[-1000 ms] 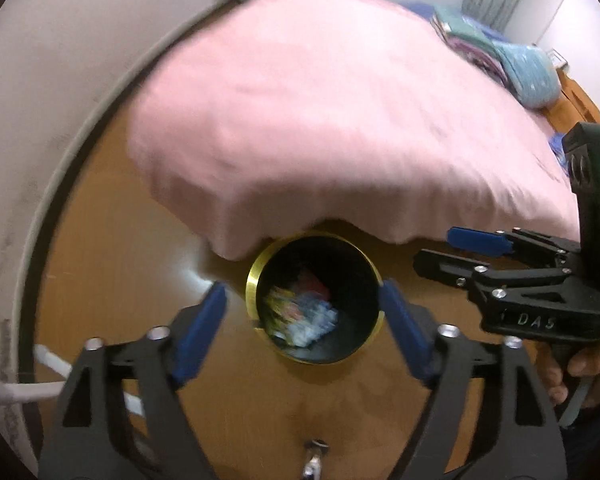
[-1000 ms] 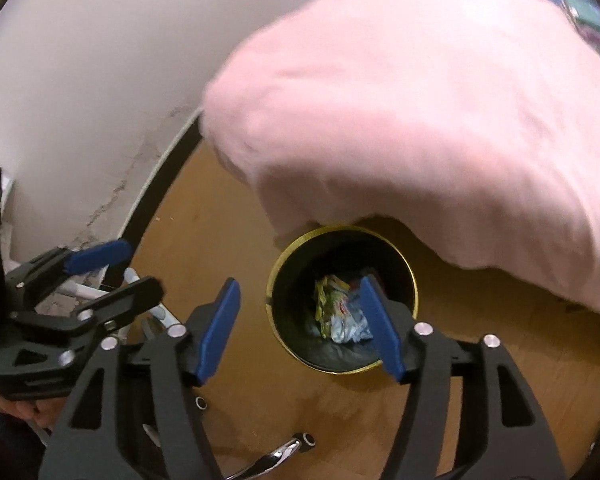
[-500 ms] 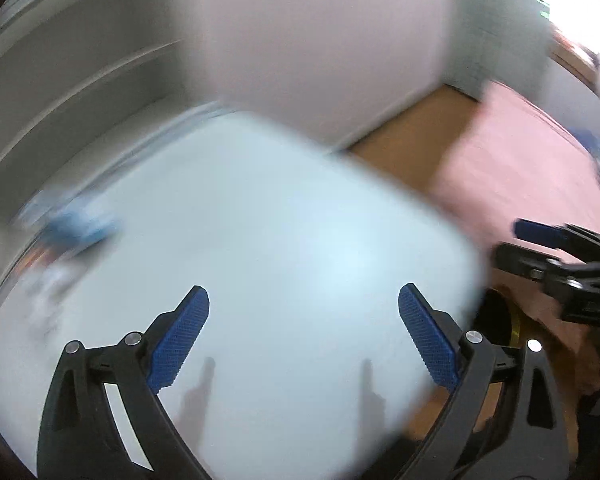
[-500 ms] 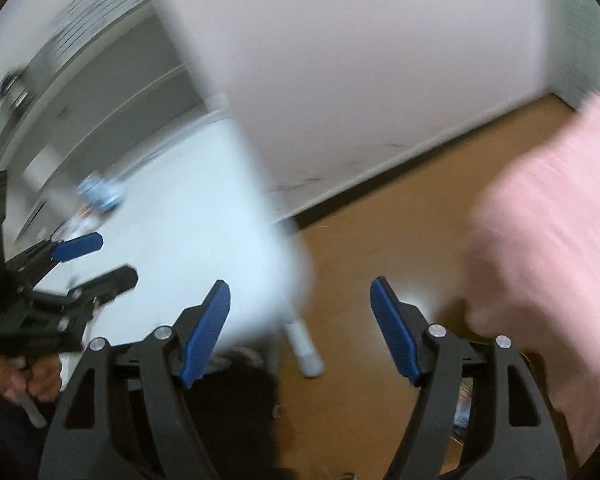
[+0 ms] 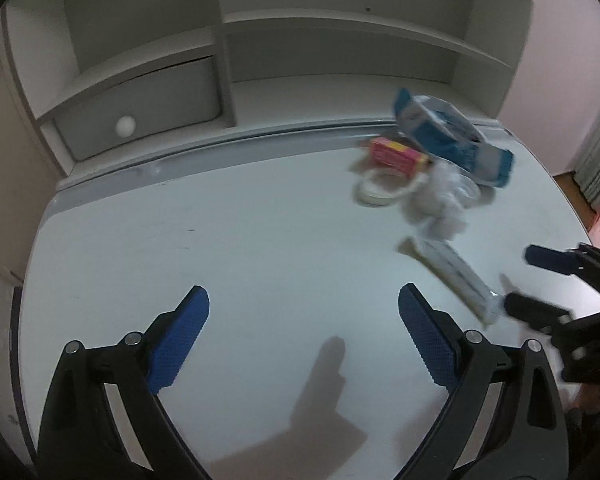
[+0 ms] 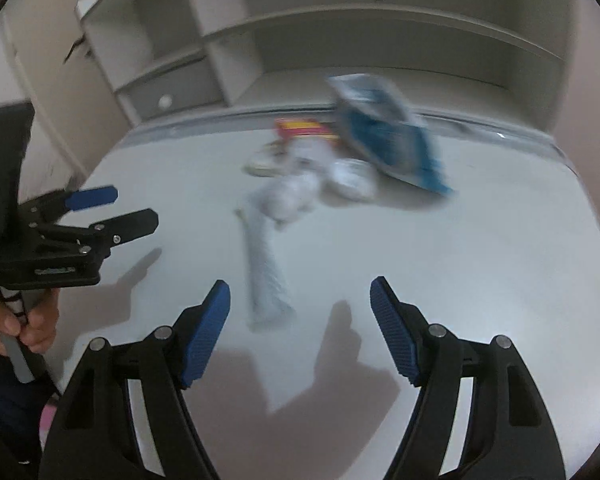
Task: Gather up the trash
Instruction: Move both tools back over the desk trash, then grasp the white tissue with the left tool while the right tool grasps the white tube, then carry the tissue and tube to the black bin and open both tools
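A heap of trash lies on the white desk [image 5: 220, 248]: a blue bag [image 5: 452, 136], a pink box [image 5: 396, 156], a white ring [image 5: 380, 192], crumpled white plastic [image 5: 444, 200] and a long white wrapper [image 5: 452, 276]. My left gripper [image 5: 303, 312] hangs open and empty over bare desk, to the left of the heap. In the right wrist view my right gripper [image 6: 300, 292] is open and empty, with the long wrapper [image 6: 266, 268] just beyond its left finger. The blue bag [image 6: 384, 140] and the crumpled plastic [image 6: 292, 196] lie farther back. The view is blurred.
A white shelf unit [image 5: 340, 40] with a knobbed drawer [image 5: 140, 104] stands along the desk's back. The right gripper [image 5: 528, 282] shows at the left wrist view's right edge. A hand [image 6: 24, 328] holds the left gripper [image 6: 130, 206] at the right wrist view's left.
Both views have swung up from the gold-rimmed bin on the floor beside the pink bed to the white desk with the trash. Both grippers' jaws stand a little wider.
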`<move>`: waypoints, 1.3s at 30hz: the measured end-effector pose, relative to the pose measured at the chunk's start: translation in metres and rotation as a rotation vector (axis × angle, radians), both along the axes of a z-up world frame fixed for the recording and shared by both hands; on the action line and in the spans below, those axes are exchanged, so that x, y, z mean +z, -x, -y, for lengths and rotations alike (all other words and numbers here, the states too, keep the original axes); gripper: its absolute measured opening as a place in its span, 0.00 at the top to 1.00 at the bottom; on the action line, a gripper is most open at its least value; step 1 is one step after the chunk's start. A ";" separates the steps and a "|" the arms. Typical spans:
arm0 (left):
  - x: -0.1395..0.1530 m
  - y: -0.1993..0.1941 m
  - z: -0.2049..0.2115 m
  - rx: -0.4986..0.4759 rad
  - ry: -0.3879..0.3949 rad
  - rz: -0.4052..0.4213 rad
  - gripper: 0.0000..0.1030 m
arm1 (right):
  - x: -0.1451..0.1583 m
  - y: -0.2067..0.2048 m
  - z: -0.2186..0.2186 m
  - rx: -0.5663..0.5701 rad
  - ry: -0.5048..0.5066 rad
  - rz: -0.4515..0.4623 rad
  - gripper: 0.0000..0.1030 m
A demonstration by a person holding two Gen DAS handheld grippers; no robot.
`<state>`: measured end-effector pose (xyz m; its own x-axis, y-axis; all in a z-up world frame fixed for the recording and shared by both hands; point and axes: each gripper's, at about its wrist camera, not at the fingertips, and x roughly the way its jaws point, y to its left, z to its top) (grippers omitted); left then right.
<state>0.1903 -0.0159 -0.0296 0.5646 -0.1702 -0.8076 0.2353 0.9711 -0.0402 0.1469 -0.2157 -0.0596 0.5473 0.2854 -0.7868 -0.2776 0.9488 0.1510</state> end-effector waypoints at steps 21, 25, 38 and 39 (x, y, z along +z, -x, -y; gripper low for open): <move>-0.016 -0.047 0.123 -0.249 -0.006 0.006 0.10 | -0.010 0.034 0.041 -0.016 0.052 -0.032 0.85; -0.024 -0.051 0.139 -0.227 -0.016 -0.002 0.16 | -0.012 0.049 0.065 -0.071 0.036 -0.037 0.85; -0.001 -0.005 0.142 -0.174 -0.076 0.036 0.63 | -0.005 0.101 0.136 -0.197 -0.027 0.007 0.85; 0.002 0.002 0.147 -0.187 -0.077 0.043 0.63 | -0.002 0.107 0.145 -0.221 -0.029 0.019 0.85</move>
<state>0.1878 -0.1626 -0.0275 0.5630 -0.2135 -0.7984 0.4113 0.9103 0.0466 0.0398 -0.3604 -0.0620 0.6139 0.1788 -0.7688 -0.0661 0.9822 0.1757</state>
